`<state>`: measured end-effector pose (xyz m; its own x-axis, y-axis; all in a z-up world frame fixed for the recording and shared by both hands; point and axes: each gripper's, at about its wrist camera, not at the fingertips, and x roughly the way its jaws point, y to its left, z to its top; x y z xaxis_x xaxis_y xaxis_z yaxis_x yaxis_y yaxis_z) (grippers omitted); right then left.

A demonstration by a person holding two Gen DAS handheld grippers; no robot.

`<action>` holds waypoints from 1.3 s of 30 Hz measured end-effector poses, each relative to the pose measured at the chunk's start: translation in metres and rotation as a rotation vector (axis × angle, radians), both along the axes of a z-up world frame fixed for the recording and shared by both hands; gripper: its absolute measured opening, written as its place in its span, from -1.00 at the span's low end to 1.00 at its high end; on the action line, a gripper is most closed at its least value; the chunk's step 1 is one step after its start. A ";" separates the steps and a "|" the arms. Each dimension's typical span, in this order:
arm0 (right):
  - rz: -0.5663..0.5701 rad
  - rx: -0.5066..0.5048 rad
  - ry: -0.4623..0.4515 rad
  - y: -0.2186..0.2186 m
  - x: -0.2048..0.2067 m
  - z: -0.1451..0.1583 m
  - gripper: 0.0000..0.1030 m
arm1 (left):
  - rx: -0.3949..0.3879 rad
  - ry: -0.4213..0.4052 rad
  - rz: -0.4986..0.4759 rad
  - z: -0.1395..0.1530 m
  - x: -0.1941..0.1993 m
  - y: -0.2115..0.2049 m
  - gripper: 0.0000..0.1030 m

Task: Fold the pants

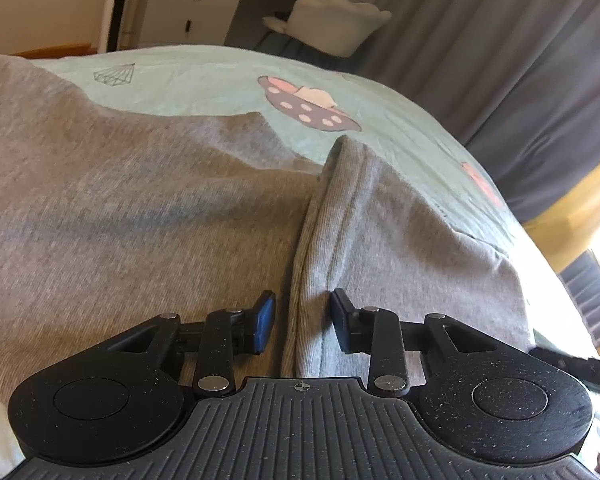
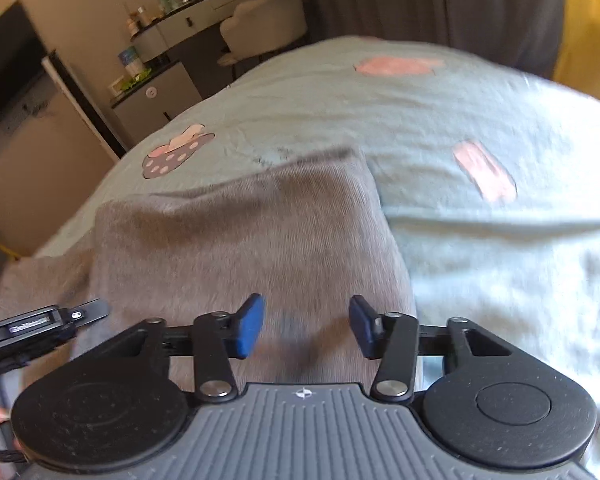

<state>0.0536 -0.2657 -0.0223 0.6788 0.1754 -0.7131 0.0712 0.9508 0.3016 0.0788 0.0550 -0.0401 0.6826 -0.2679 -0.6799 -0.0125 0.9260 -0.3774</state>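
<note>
Grey pants point(image 1: 140, 208) lie on a pale green bedspread point(image 1: 204, 80). In the left wrist view a ribbed hem or waistband edge point(image 1: 340, 240) is folded over the grey cloth and runs toward me. My left gripper point(image 1: 302, 322) is open, its blue pads on either side of this ribbed edge, holding nothing. In the right wrist view the grey pants point(image 2: 240, 248) lie flat as a folded panel. My right gripper point(image 2: 306, 326) is open just above them, empty. The left gripper's body point(image 2: 40, 328) shows at the right wrist view's left edge.
The bedspread point(image 2: 480, 240) carries mushroom and pink prints. Beyond the bed stand a white chair point(image 1: 332, 20), a dressing table with drawers point(image 1: 188, 12) and dark grey curtains point(image 1: 500, 60). A cabinet point(image 2: 156, 100) stands by the bed's far corner.
</note>
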 end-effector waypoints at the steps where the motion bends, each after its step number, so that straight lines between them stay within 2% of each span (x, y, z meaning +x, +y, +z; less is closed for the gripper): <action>1: 0.012 -0.048 -0.001 0.006 0.008 0.000 -0.27 | -0.002 0.002 0.000 0.000 0.000 0.000 -0.31; 4: 0.058 -0.126 -0.001 0.023 0.039 -0.001 -0.43 | -0.008 0.007 0.003 -0.003 0.001 0.001 -0.24; 9: 0.103 -0.204 0.014 0.051 0.097 -0.015 -0.42 | -0.032 0.002 0.004 -0.009 0.005 0.001 -0.14; 13: 0.112 -0.302 -0.039 0.071 0.127 -0.020 -0.40 | -0.013 -0.009 -0.006 -0.011 0.005 -0.004 -0.10; 16: 0.086 -0.278 -0.016 0.067 0.140 -0.024 -0.32 | 0.008 -0.015 -0.023 -0.011 0.006 -0.007 -0.07; 20: 0.067 -0.225 -0.020 0.059 0.117 -0.017 -0.29 | 0.012 -0.017 -0.046 -0.011 0.007 -0.010 -0.14; 22: 0.079 -0.187 -0.036 0.053 0.089 -0.012 0.07 | -0.008 -0.013 -0.066 -0.012 0.009 -0.010 -0.29; 24: 0.073 -0.109 -0.058 0.046 0.055 -0.012 0.27 | -0.030 -0.008 -0.067 -0.013 0.011 -0.008 -0.34; 26: 0.093 -0.093 -0.057 0.043 0.025 -0.019 0.27 | -0.058 0.005 -0.063 -0.015 0.016 -0.006 -0.41; 29: 0.128 -0.159 -0.064 0.052 0.007 -0.015 0.27 | -0.077 0.009 -0.067 -0.016 0.020 -0.003 -0.57; 30: 0.129 -0.161 -0.072 0.054 0.006 -0.012 0.28 | -0.064 -0.003 -0.073 -0.014 0.018 -0.004 -0.66; 33: 0.104 -0.132 -0.078 0.053 0.002 -0.009 0.30 | -0.023 -0.109 -0.091 0.001 0.005 -0.008 -0.71; 35: 0.096 -0.128 -0.077 0.052 -0.003 -0.011 0.30 | 0.011 -0.176 -0.081 0.008 -0.003 -0.008 -0.72; 37: 0.102 -0.148 -0.068 0.050 -0.008 -0.013 0.31 | 0.051 -0.161 -0.068 0.006 0.002 -0.010 -0.67; 39: 0.104 -0.153 -0.064 0.051 -0.008 -0.013 0.32 | 0.119 -0.147 -0.045 0.005 0.004 -0.014 -0.32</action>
